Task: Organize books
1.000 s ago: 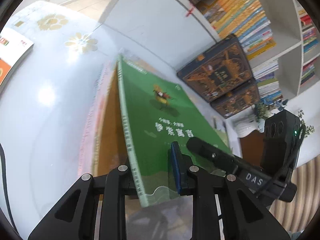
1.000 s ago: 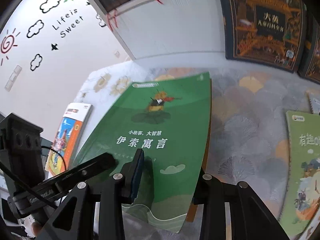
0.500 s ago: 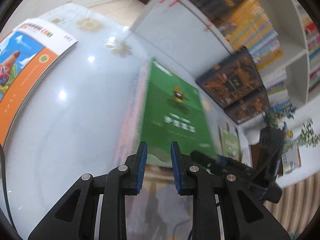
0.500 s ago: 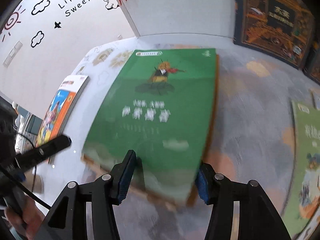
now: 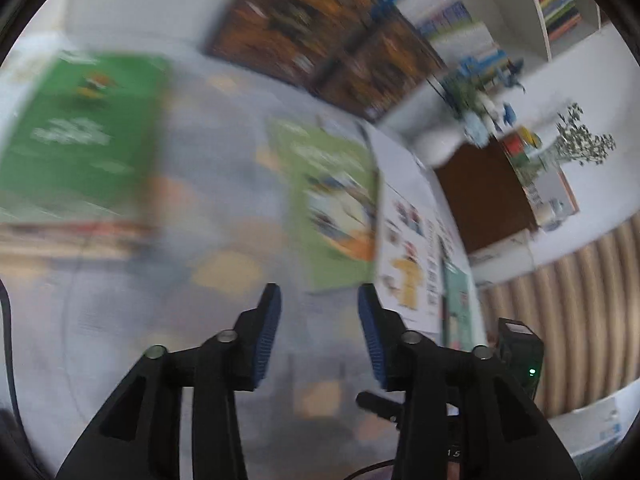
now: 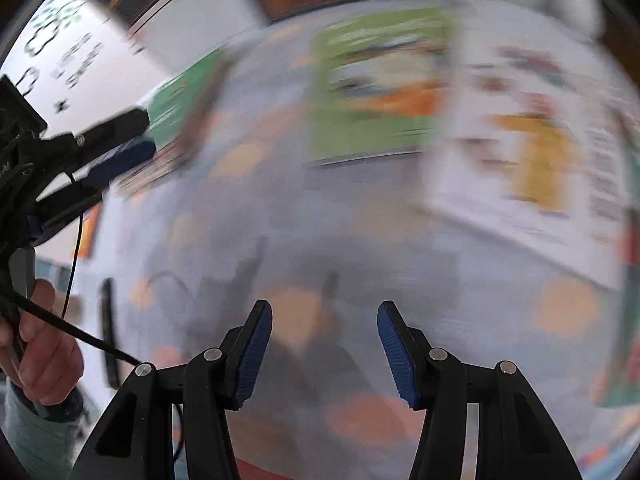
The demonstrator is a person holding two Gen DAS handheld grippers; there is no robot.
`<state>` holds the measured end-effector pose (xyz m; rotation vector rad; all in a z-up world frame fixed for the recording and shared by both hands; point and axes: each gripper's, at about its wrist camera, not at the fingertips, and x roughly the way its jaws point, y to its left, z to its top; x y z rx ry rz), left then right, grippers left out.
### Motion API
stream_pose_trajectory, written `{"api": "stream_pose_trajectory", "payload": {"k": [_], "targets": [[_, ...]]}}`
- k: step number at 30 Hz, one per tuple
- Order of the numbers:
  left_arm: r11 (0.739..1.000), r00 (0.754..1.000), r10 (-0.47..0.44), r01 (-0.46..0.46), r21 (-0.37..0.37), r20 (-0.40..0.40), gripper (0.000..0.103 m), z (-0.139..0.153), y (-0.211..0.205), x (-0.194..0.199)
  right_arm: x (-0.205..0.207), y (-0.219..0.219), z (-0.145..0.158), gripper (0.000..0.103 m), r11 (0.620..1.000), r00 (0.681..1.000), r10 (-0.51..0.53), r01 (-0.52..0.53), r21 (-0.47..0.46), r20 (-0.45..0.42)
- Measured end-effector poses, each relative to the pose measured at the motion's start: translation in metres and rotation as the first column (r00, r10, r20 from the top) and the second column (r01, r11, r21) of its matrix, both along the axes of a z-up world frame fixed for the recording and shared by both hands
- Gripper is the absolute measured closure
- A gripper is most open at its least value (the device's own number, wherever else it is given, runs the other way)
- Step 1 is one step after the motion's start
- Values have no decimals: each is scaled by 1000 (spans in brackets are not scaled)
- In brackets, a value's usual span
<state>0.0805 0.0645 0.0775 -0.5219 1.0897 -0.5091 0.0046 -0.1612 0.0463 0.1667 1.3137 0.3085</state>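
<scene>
Dark green paperback book (image 5: 80,136) lying flat, left of frame, atop a stack; left gripper (image 5: 318,320) just opening, right gripper (image 6: 325,344) parted, both empty.

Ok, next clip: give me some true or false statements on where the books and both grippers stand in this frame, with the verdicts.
1. The dark green book lies on a stack on the table, held by neither gripper. True.
2. The left gripper is clamped on the dark green book. False: its fingers stand apart with nothing between them, having just been opening.
3. The right gripper is open and empty. True.
4. A light green book lies beside a white book. True.
5. The light green book stands upright on a shelf. False: it lies flat on the table.
</scene>
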Motion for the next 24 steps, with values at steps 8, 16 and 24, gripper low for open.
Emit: {"api": "stream_pose_trajectory", "payload": {"k": [8, 16, 24], "targets": [[996, 994, -81, 84, 40, -71, 55, -33, -121, 31, 27, -140, 14, 50, 960, 960, -269, 274, -61, 79], [991, 995, -12, 24, 130, -95, 55, -53, -160, 29, 58, -167, -3, 72, 946, 959, -273, 282, -159, 77], [989, 991, 35, -15, 150, -130, 55, -58, -160, 20, 58, -171, -3, 72, 967, 976, -207, 215, -139, 70]]}}
